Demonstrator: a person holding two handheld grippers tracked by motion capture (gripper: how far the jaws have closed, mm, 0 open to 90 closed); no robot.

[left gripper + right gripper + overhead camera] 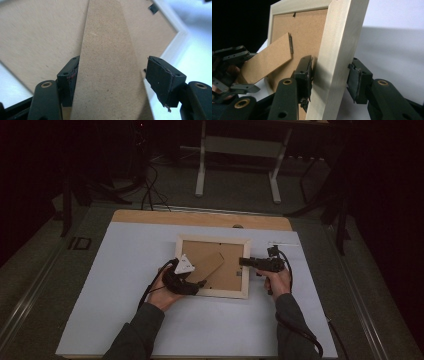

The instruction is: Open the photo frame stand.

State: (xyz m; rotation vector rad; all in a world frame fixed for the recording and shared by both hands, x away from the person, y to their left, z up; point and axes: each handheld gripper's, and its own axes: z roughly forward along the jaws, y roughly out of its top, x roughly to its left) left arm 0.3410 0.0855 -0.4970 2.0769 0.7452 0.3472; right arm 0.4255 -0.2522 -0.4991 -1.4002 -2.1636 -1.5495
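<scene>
Right gripper view: the right hand-held gripper (329,75) (jaws partly spread) straddles the picture frame's (337,50) wooden edge, not clamped.

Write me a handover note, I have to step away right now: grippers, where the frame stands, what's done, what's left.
Left hand-held gripper: jaws open around the brown fibreboard easel stand; one pad touches, no clamp.
Right hand-held gripper: jaws straddle the pale wooden picture frame rail, not yet clamped on both sides.
Frame lies back-up on the white table.
Done: stand swung out.
Left: probably grip and stand the frame up.
</scene>
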